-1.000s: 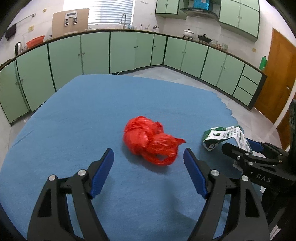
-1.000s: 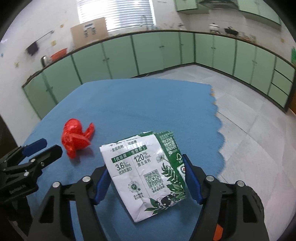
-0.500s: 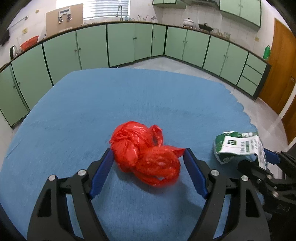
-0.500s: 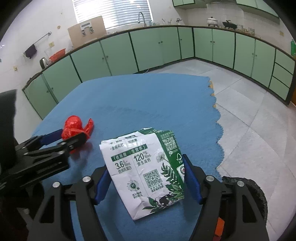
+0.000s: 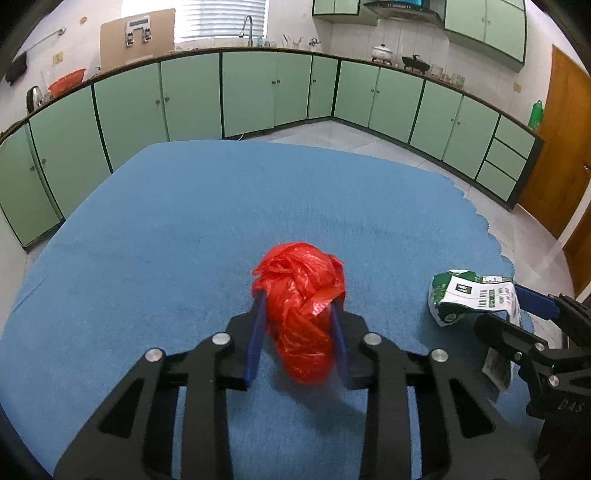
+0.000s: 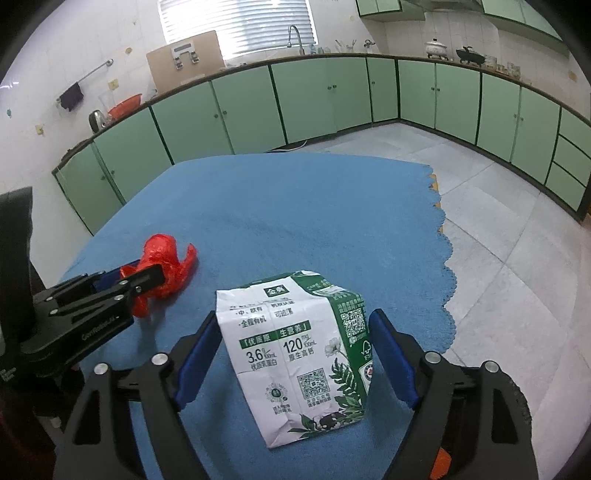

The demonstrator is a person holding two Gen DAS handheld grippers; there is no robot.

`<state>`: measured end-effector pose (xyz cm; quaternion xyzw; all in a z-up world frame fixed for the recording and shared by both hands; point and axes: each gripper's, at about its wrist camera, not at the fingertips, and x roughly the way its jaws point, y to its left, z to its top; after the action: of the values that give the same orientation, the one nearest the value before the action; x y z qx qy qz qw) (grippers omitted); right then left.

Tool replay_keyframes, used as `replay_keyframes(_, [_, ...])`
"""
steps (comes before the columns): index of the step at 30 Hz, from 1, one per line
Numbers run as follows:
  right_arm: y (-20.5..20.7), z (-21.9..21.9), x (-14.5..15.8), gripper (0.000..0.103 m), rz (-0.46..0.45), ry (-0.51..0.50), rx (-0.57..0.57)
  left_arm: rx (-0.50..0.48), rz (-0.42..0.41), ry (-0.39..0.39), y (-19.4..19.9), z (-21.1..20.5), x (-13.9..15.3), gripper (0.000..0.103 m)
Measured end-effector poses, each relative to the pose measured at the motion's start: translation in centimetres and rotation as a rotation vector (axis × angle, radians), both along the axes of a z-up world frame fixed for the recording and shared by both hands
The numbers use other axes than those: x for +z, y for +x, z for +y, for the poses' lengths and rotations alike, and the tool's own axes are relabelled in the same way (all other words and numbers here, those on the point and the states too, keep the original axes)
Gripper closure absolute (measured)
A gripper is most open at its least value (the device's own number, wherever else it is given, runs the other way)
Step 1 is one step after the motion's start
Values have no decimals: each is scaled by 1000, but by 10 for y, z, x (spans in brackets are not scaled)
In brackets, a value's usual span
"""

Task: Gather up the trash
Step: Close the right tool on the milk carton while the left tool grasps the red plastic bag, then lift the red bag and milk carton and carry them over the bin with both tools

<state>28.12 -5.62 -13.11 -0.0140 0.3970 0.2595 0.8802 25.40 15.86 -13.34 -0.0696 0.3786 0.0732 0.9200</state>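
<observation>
Left gripper (image 5: pixel 297 332) jaws pinched tight on the red bag (image 5: pixel 301 306), right gripper (image 6: pixel 291 356) jaws spread wide, milk carton (image 6: pixel 299 354) sat between them on the bench (image 5: pixel 184 236), not clearly touching

Kitchen's got mint-green base cabinets (image 5: pixel 258 96) wrapping around the room under a dark countertop, with matching upper cabinets (image 5: pixel 484 22) on white tile walls. Bright window with blinds (image 6: pixel 236 26) behind a faucet (image 6: pixel 297 37). Pale grey tile floor (image 6: pixel 498 206), wooden door (image 5: pixel 554 147), blue cloth on the bench (image 5: pixel 258 199).
</observation>
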Motion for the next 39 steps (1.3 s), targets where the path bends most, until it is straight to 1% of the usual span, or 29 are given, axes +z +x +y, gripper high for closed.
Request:
replay_keyframes(1, [1, -1, 0, 30, -2, -1, 4, -1, -3, 1, -1, -2, 1, 75])
replay_keyframes(5, [-2, -3, 3, 31, -16, 1, 6, -8, -7, 2, -7, -5, 4, 77])
replay_keyframes(12, [-12, -7, 15, 32, -53, 16, -19, -14, -15, -5, -16, -7, 14, 79])
replay_keyframes(20, [-26, -17, 33, 32, -86, 41, -39, -42, -52, -9, -29, -7, 28, 79])
replay_keyframes(27, [-41, -27, 48, 33, -114, 60, -46, -59, -72, -13, -43, -16, 40, 79])
replay_keyframes(39, [-63, -34, 67, 33, -163, 88, -33, -76, -117, -8, -66, -21, 59, 79])
